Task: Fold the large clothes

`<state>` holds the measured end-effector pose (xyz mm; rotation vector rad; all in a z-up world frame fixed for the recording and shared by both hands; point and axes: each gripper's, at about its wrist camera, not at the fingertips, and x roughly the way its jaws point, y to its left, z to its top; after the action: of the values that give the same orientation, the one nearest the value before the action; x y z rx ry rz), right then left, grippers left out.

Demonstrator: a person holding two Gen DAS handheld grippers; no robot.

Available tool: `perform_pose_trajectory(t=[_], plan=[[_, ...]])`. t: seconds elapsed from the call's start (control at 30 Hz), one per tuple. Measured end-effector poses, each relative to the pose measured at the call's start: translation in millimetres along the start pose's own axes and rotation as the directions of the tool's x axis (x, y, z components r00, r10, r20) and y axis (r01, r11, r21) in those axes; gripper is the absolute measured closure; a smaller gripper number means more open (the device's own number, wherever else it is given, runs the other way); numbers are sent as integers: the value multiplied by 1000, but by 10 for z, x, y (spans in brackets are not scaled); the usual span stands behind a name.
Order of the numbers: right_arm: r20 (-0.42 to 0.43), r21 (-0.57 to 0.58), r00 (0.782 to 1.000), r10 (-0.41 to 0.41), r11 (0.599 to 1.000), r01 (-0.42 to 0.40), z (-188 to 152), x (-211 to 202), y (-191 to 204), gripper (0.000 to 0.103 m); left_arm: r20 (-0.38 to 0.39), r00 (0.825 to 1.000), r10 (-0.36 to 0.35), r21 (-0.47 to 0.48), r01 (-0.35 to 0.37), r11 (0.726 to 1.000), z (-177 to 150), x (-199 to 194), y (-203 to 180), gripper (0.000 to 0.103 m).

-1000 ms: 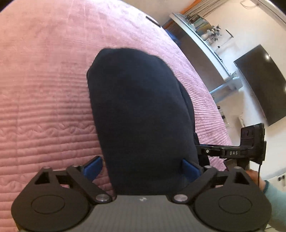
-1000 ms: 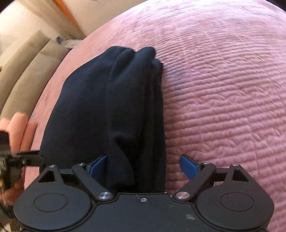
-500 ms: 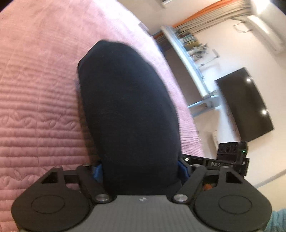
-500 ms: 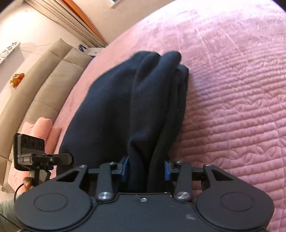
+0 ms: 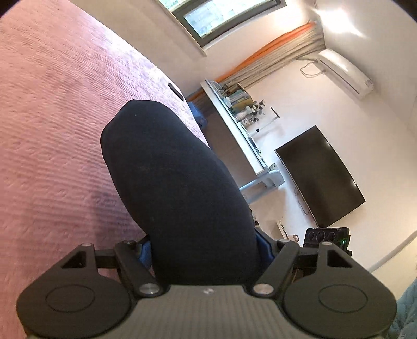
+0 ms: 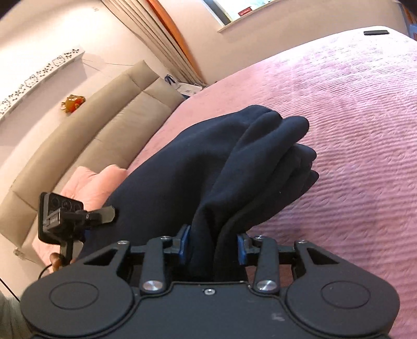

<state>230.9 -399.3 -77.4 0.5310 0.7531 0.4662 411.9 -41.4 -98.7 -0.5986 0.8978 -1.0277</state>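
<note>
The dark navy garment (image 6: pixel 208 167) is bunched into a thick folded bundle, one end pinched in both grippers, the far end sagging toward the pink bedspread (image 6: pixel 351 130); whether that end touches the bed or hangs just above it I cannot tell. It reads as soft, heavy knit or fleece: limp, no stiffness, not fragile, not slippery, and thick enough to fill the jaws. Layers can slide against each other, so the hold is best at the stacked edge with every layer caught, one gripper at each corner. The right gripper (image 6: pixel 212 247) is closed on several stacked folds, blue pads pressed in from both sides. The left gripper (image 5: pixel 204 249) is closed on the other corner, pads nearly buried in cloth. The right wrist view shows the separate layers at the far end, the beige headboard (image 6: pixel 86 146), a pink pillow (image 6: pixel 91 182) and the left gripper from the side. The left wrist view shows the garment (image 5: pixel 172 187) only as one smooth dark hump, no layers visible, but it adds the room behind: a window (image 5: pixel 221 15), a white shelf (image 5: pixel 234 117), a black TV (image 5: pixel 320 174) and an air conditioner (image 5: pixel 344 70).
</note>
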Motion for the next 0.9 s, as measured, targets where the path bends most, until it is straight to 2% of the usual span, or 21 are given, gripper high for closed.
perform_pose_trajectory(t=[0.17,0.33,0.43,0.5,0.57,0.6,0.63,0.7,0.77,0.83,0.9], plan=[[-48,-36,999,-22,999,21,-309,17,326,58,26,999,19,-13,-19,1000,-395,-372,10,28],[-53,-62,999,3,998,-7,-667,27,363,59,60,998,22,-5,-22,1000,-805,-575,177,28],[-61,-141,996,-58,989,49,-949,106,380,59,70,997,37,-21,-36,999,-1121,-562,344,27],[-59,-105,996,-68,993,61,-1144,152,276,59,95,992,79,-18,-78,997,-1348,-549,488,25],[-81,-34,990,-119,993,116,-1304,177,135,57,116,985,129,-77,-121,990,-1533,-584,661,22],[-83,7,988,-127,992,129,-1358,146,68,46,123,980,154,-110,-140,984,-1622,-627,721,22],[-67,57,984,-163,984,167,-1404,67,13,46,139,976,169,-116,-154,981,-1695,-694,724,22],[-59,131,962,-266,953,272,-1454,-108,-38,45,141,964,224,-181,-197,964,-1767,-866,663,21],[-50,184,941,-335,923,338,-1455,-337,-31,45,136,941,310,-195,-281,940,-1764,-1049,493,23],[18,150,944,-329,934,323,-1388,-519,158,45,145,912,383,-123,-367,922,-1709,-1200,240,23],[81,36,947,-310,951,308,-1333,-499,525,45,179,890,420,-23,-423,906,-1625,-1262,-47,23]])
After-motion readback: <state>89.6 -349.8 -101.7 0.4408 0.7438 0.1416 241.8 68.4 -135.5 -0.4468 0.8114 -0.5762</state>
